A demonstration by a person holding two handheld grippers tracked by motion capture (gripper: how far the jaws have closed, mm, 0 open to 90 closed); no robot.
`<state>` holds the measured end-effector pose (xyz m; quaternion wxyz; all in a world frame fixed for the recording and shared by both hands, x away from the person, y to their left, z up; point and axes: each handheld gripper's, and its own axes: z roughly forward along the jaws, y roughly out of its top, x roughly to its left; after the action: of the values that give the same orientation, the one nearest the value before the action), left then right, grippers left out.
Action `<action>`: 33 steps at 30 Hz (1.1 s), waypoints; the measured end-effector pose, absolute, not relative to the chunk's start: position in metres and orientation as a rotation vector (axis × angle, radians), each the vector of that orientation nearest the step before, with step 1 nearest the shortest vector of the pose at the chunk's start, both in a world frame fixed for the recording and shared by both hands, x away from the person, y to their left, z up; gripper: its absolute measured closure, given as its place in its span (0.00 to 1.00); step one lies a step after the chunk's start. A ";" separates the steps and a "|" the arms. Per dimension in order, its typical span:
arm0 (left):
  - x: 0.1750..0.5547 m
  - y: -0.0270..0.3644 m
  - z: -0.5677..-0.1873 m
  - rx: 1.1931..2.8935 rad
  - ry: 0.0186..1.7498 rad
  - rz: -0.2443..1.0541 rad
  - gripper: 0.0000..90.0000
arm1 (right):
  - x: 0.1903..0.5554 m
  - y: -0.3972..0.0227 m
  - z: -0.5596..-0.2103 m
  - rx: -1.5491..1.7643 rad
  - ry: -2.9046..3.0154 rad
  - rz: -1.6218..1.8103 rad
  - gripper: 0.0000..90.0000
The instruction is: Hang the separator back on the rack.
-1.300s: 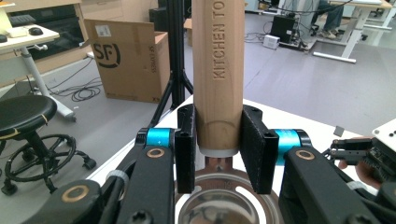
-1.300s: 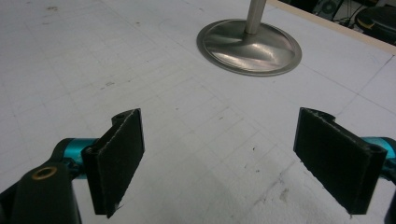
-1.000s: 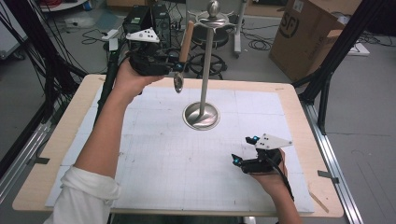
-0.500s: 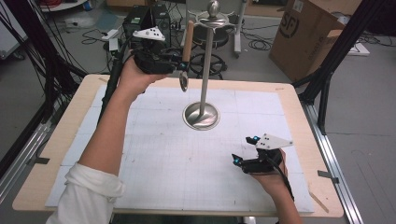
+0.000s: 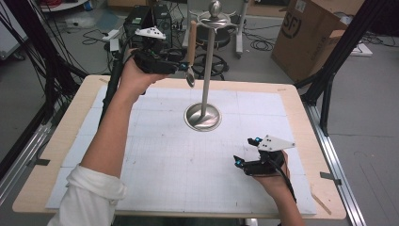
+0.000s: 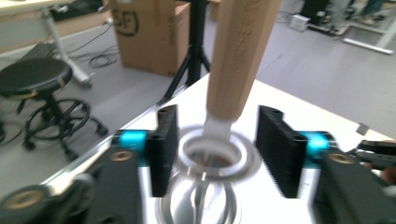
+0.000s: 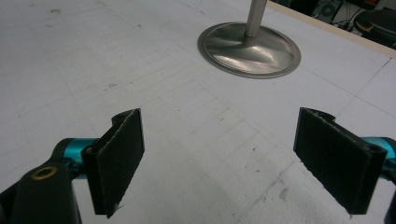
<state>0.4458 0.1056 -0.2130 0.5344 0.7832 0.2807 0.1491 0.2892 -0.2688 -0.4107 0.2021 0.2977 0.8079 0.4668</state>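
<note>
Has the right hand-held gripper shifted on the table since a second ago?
No. The right hand-held gripper sits at the same spot, just as far in front of the stand's round base.

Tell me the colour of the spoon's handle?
Light wood tan, clearest in the left gripper view: spoon handle.

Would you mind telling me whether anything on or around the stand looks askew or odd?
Nothing stands out. The wooden-handled spoon hangs straight from the stand, between the left tongs, whose jaws have just been opening and do not touch it. The right tongs rest open on the mat.
</note>
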 end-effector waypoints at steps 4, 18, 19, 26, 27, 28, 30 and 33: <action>0.444 0.115 -0.216 1.854 0.686 0.361 0.40 | 0.289 -0.268 -0.411 0.828 2.260 1.299 0.17; 0.430 0.156 -0.238 1.815 0.745 0.361 0.30 | 0.289 -0.267 -0.411 0.828 2.265 1.295 0.17; 0.429 0.159 -0.240 1.813 0.745 0.366 0.29 | 0.289 -0.267 -0.411 0.826 2.263 1.295 0.17; 0.413 0.169 -0.250 1.811 0.722 0.346 0.21 | 0.289 -0.267 -0.411 0.825 2.259 1.294 0.17; 0.410 0.170 -0.252 1.816 0.712 0.344 0.20 | 0.289 -0.267 -0.411 0.822 2.263 1.296 0.17; 0.408 0.171 -0.253 1.818 0.711 0.342 0.19 | 0.289 -0.267 -0.411 0.826 2.262 1.296 0.17; 0.403 0.173 -0.256 1.822 0.703 0.341 0.18 | 0.289 -0.267 -0.411 0.825 2.263 1.292 0.17; 0.394 0.176 -0.259 1.823 0.680 0.337 0.18 | 0.288 -0.266 -0.411 0.825 2.264 1.291 0.17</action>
<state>0.3942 0.1760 -0.2593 0.5509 0.7705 0.2875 0.1422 0.2883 -0.2663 -0.4108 0.2024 0.2953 0.8111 0.4626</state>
